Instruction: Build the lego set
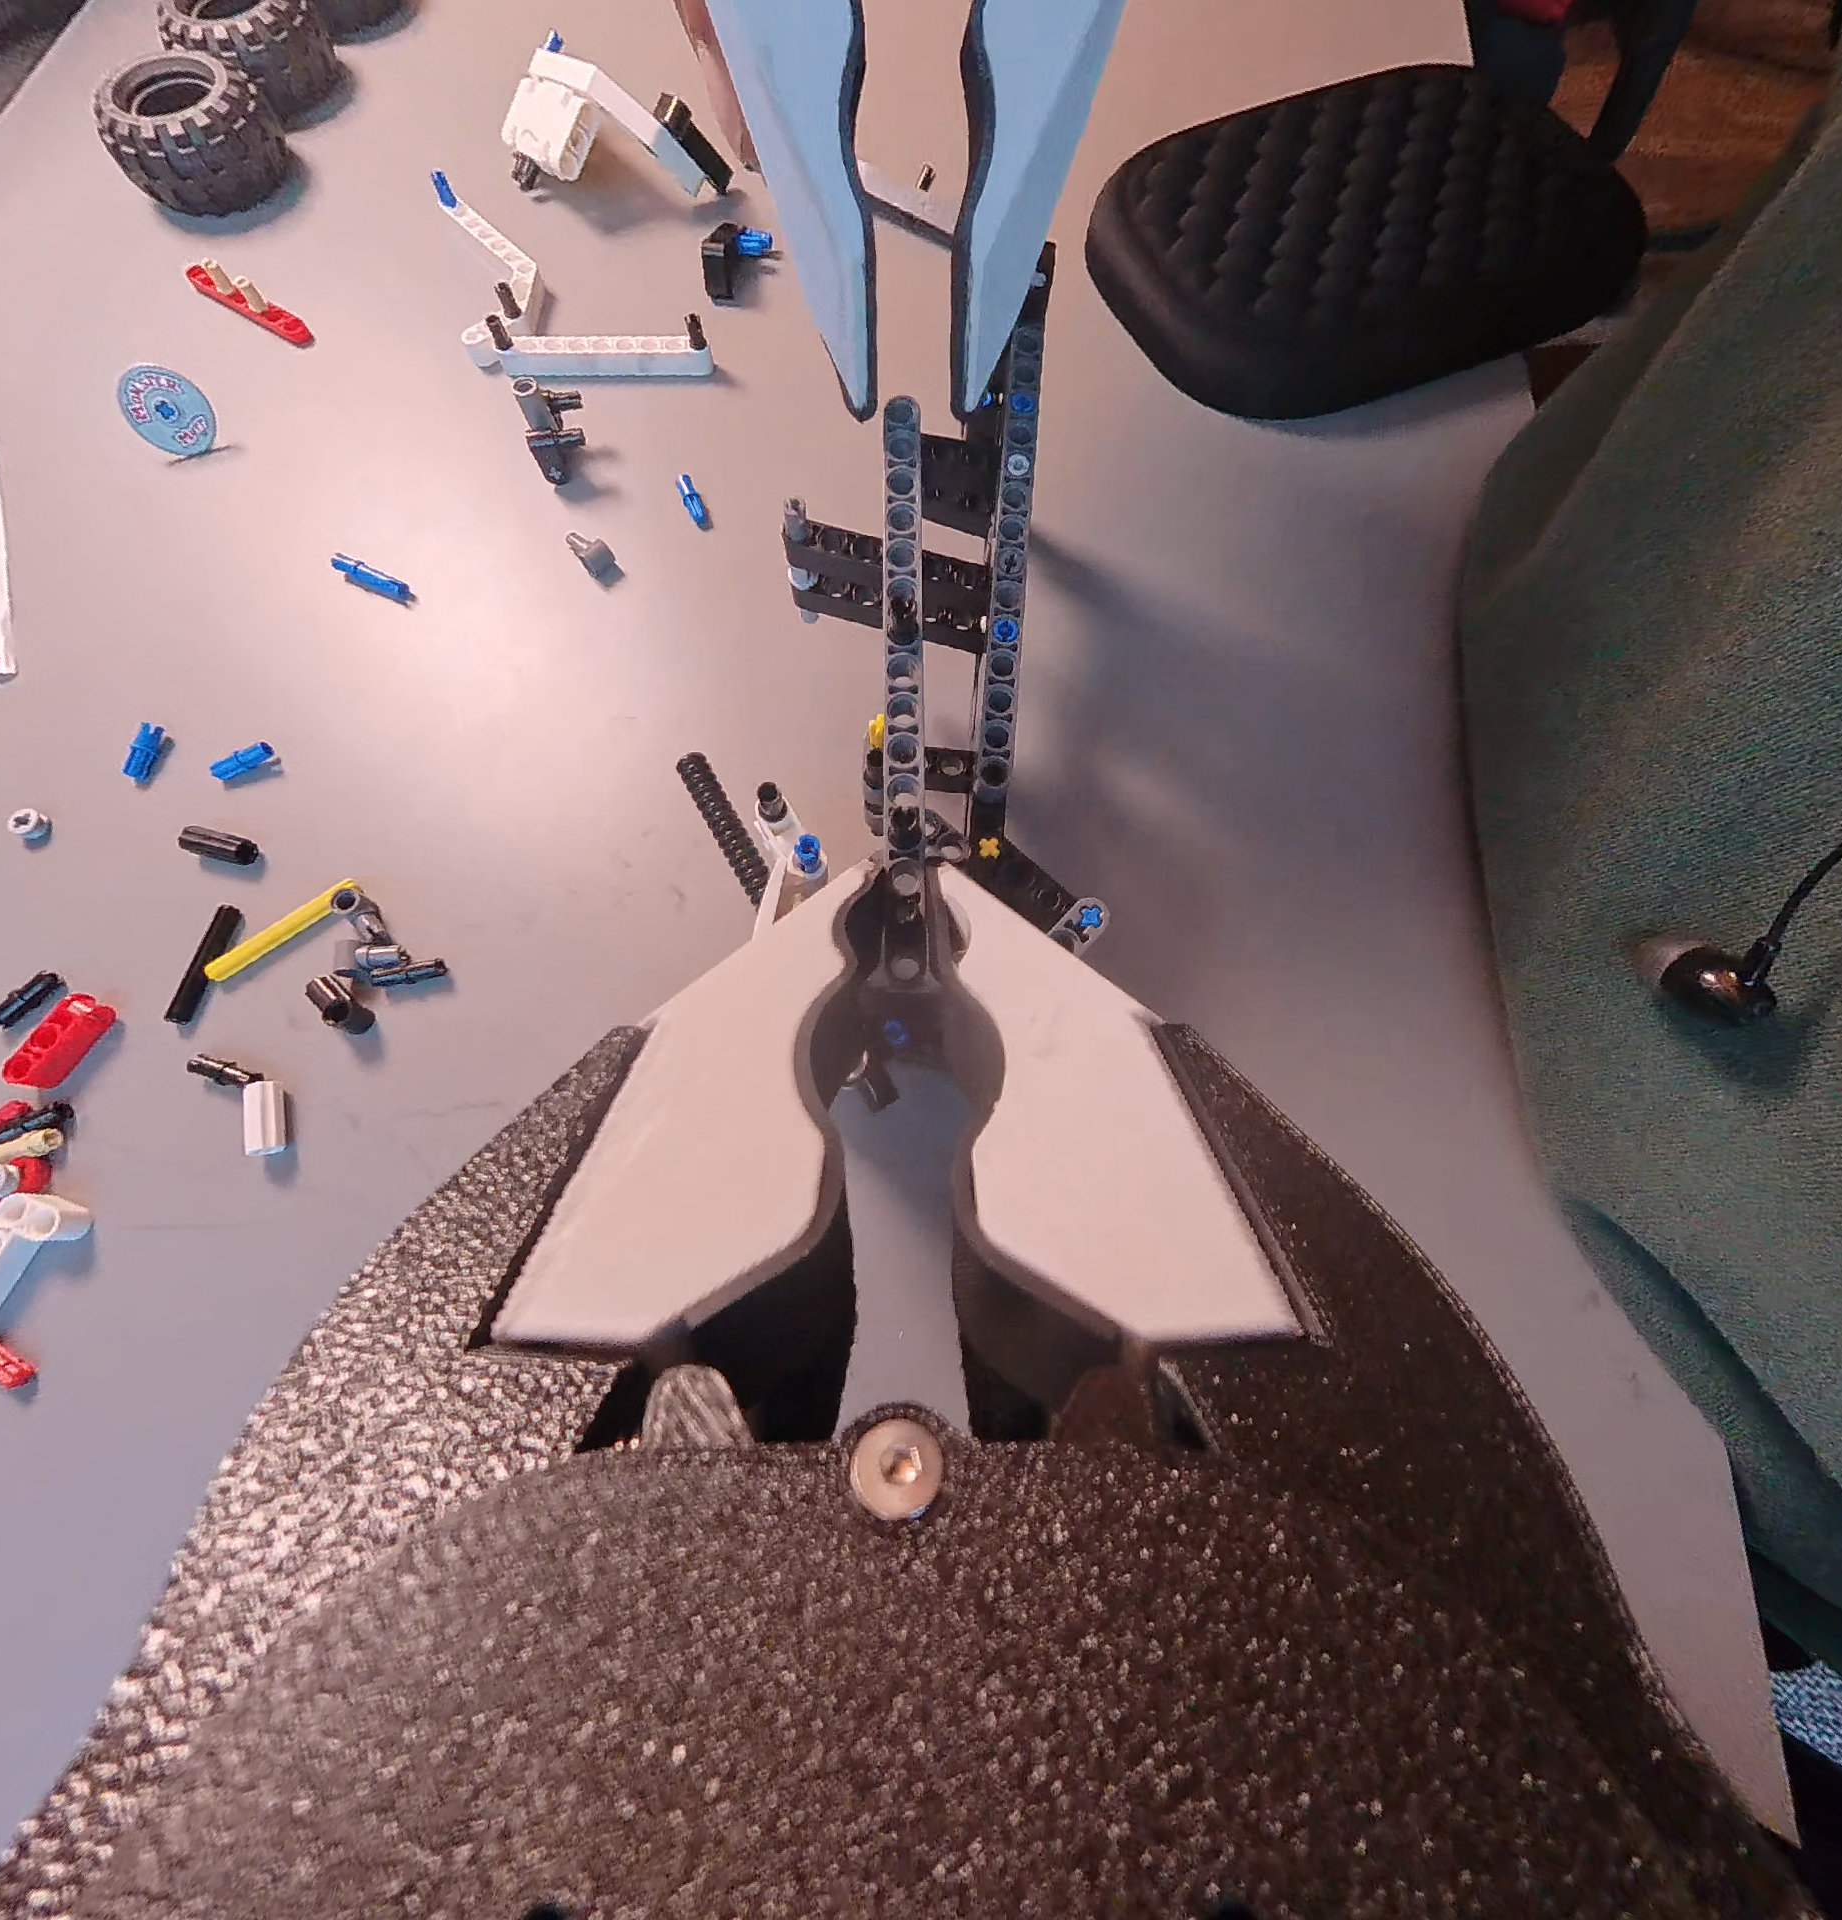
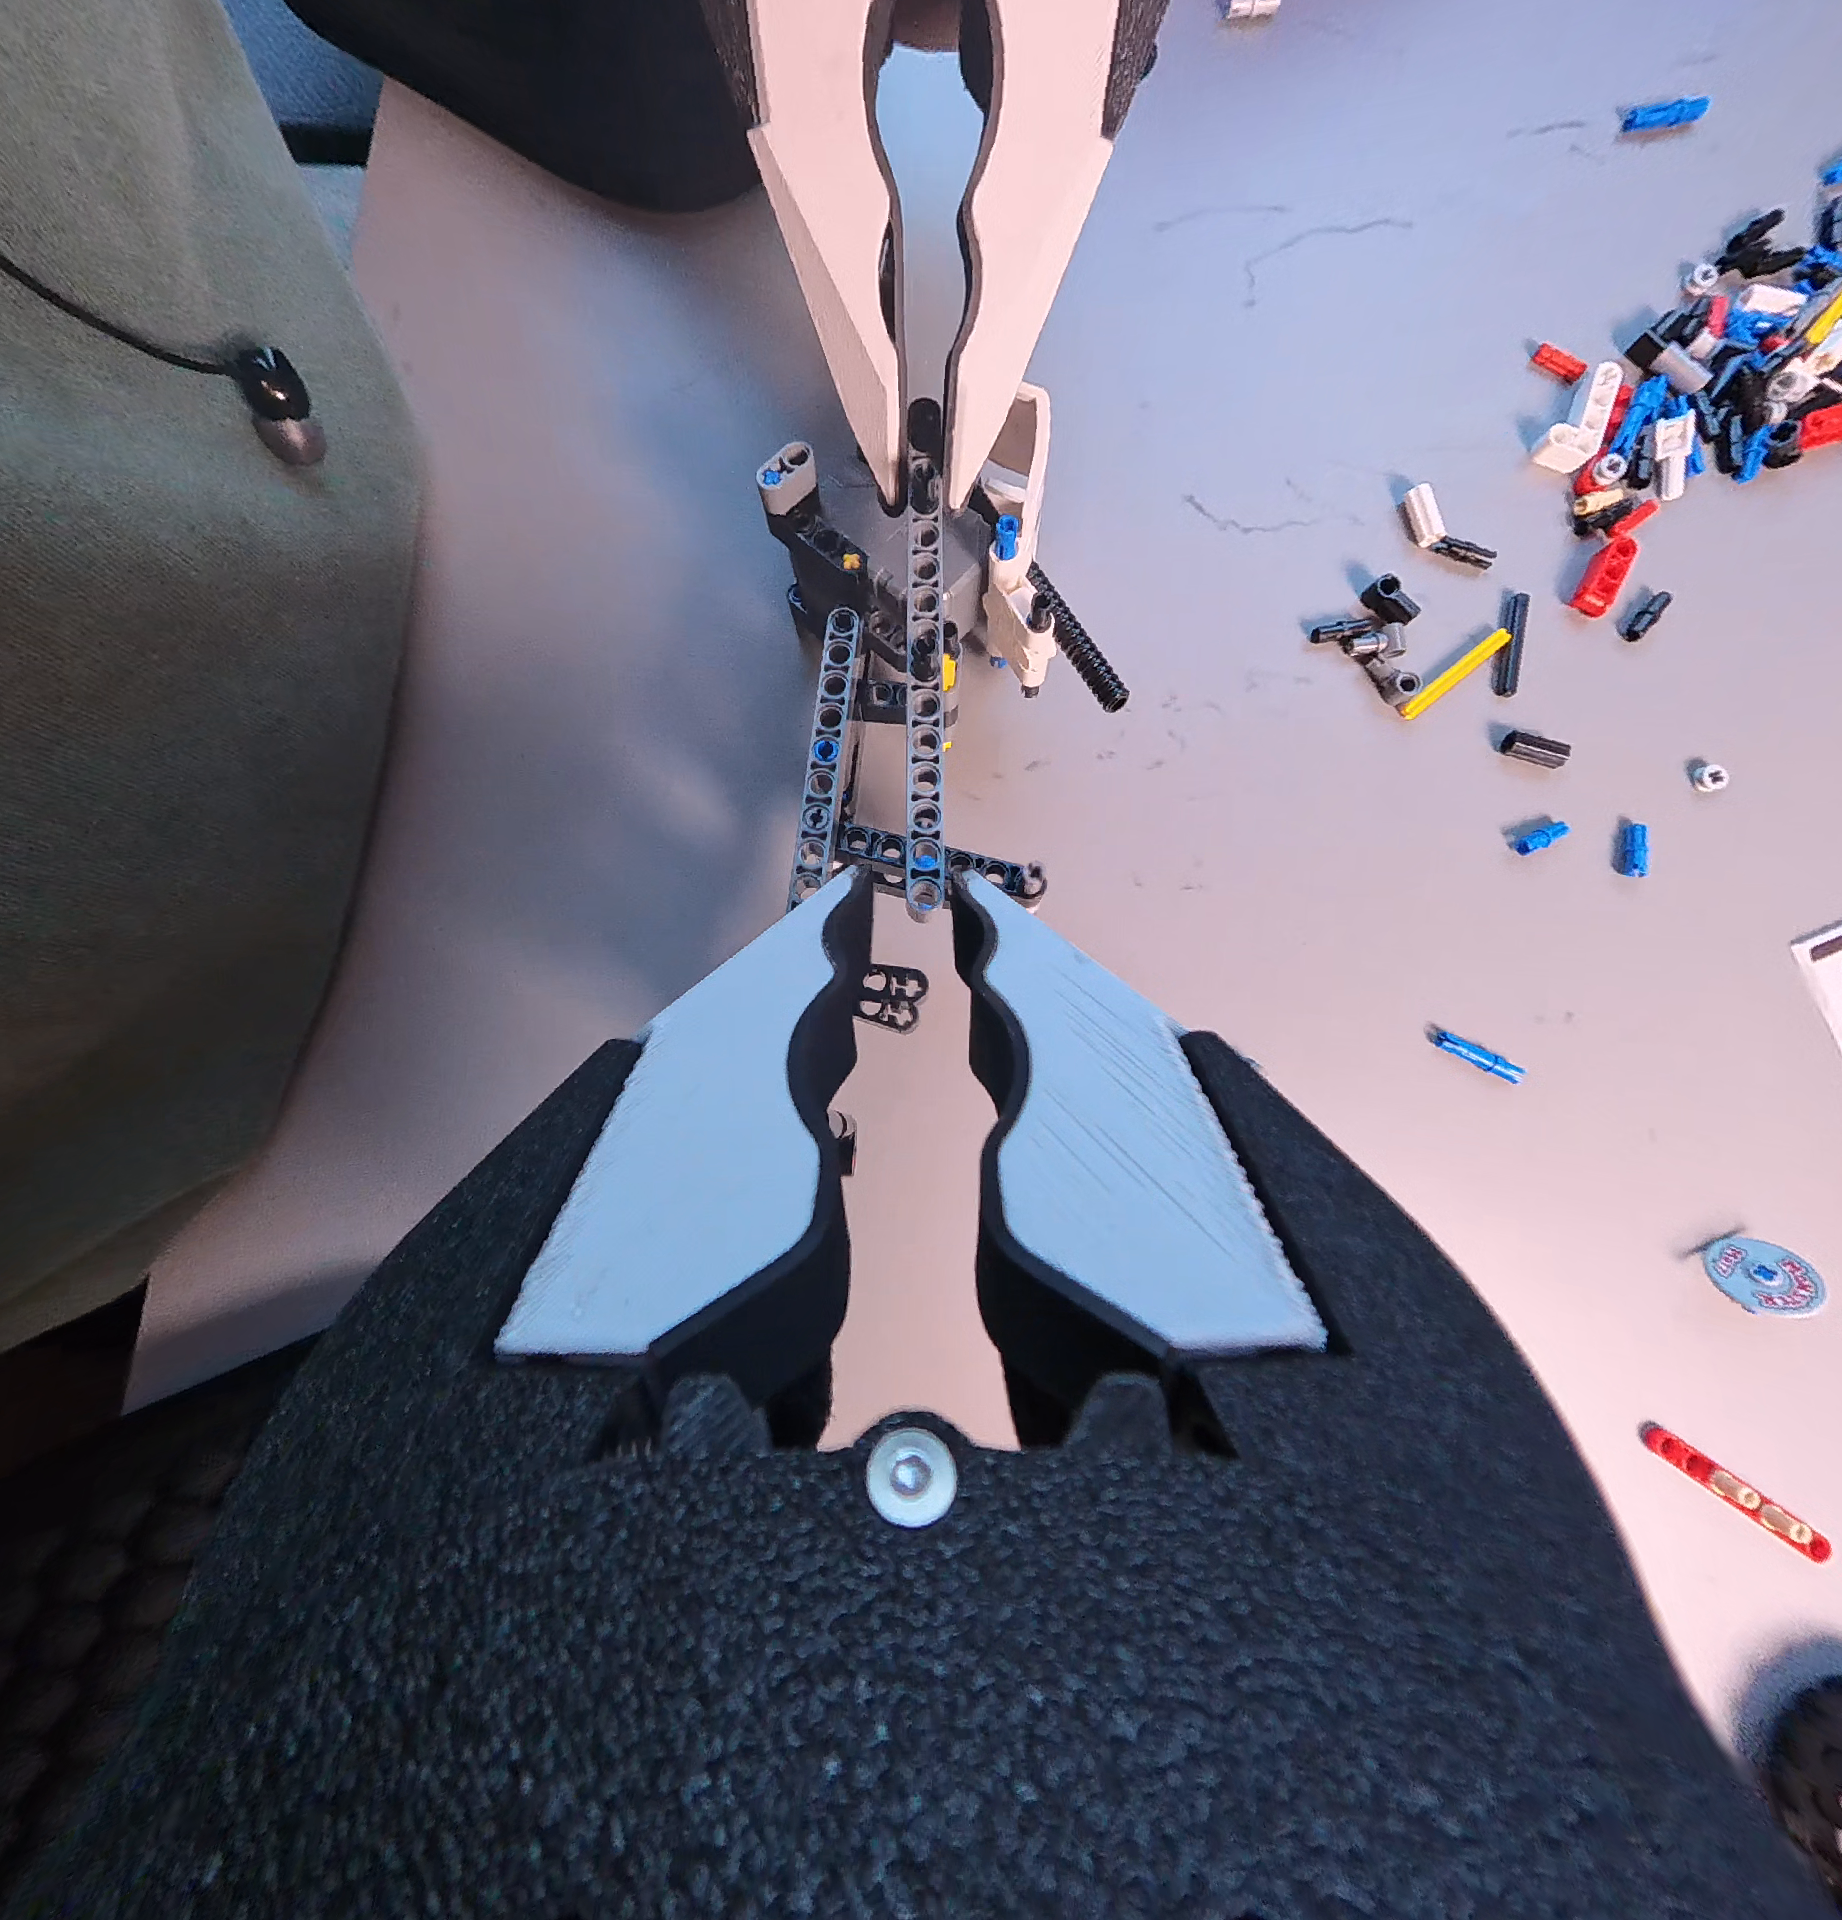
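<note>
Perforated grey Lego beam (image 1: pixel 904 665) between grippers

A long dark-grey holed Lego beam (image 1: pixel 904 665) on a partly built frame is pinched at its near end by the left gripper (image 1: pixel 909 883). Its far end is flanked by the right gripper (image 1: pixel 915 410), above a grey table (image 1: pixel 501 644).

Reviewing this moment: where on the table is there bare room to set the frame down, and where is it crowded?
Bare patch: the grey table between the frame and the green fabric, below the black pad. A smaller gap lies between the frame and the blue pins. Crowded: the loose-part pile and the tyres corner.
</note>
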`<state>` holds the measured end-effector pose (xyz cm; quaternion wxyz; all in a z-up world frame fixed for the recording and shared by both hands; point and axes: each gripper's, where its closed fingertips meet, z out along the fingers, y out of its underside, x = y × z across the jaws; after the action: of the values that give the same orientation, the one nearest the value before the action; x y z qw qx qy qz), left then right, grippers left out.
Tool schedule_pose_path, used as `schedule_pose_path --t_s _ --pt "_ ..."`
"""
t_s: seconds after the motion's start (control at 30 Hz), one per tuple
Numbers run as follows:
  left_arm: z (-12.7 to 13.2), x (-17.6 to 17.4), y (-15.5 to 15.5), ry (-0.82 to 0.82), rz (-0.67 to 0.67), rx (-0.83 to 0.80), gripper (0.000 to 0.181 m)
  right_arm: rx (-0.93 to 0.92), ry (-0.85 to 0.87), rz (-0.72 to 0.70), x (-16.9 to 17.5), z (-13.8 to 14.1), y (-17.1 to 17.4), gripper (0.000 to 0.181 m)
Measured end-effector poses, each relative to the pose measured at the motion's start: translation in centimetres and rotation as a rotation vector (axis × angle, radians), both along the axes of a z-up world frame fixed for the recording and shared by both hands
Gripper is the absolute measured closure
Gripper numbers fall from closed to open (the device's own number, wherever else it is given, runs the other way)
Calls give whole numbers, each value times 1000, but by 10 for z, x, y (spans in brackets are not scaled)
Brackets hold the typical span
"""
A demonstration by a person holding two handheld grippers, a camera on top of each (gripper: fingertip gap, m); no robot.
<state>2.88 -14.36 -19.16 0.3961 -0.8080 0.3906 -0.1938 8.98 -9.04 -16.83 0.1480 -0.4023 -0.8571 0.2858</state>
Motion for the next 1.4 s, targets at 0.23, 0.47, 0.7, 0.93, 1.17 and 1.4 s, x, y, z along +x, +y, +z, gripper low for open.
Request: schedule_pose_path --t_s 0.23,0.47,0.7,0.93,1.17,1.4 --pt "-5 -2 1 33 3 2 174 48 -65 59 -8 5 0 162" --pt "-5 -3 2 29 11 1 174 82 -114 98 -9 -7 -5 171" --pt "-3 -5 3 15 16 11 174 81 -94 84 -10 -7 -6 173" --pt "-3 -10 2 17 29 11 174 76 -75 78 -15 -6 -9 173" --pt "-5 -11 1 13 27 -2 173 53 -86 68 -14 -10 -10 173" --pt "-6 -11 2 9 33 -5 174 32 -82 53 -16 -10 -7 173"
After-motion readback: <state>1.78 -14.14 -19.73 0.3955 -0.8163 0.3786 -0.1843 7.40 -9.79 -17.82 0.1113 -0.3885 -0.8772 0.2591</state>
